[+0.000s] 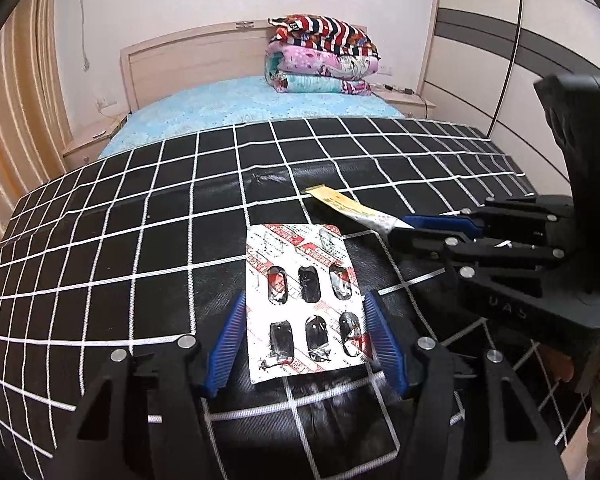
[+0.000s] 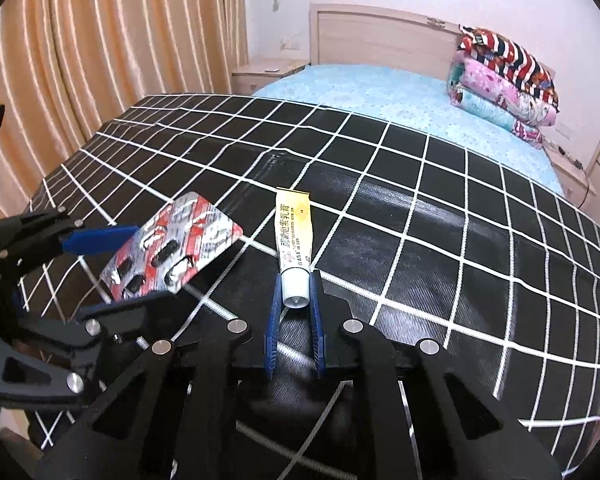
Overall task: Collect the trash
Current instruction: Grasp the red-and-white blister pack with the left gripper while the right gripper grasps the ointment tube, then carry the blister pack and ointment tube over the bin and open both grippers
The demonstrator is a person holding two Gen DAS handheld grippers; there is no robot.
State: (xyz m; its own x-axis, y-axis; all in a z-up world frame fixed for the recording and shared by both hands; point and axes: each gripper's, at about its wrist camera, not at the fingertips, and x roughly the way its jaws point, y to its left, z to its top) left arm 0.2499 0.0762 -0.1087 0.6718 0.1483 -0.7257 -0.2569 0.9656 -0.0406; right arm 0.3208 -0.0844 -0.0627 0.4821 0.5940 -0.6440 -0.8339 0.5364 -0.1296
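Observation:
A used pill blister pack (image 1: 306, 302), white and red with torn foil pockets, sits between the blue pads of my left gripper (image 1: 304, 308), which is shut on its two long edges. In the right wrist view the pack (image 2: 172, 246) is tilted and lifted off the surface. A white and yellow ointment tube (image 2: 294, 240) is held at its cap end by my right gripper (image 2: 296, 300), shut on it. The tube (image 1: 354, 208) and the right gripper (image 1: 400, 228) also show in the left wrist view.
Both grippers are over a black surface with a white grid (image 1: 140, 220). Behind it is a bed with a blue sheet (image 2: 372, 92), a stack of folded quilts (image 1: 320, 56), bedside tables, curtains (image 2: 100, 60) at left and a wardrobe (image 1: 520, 60) at right.

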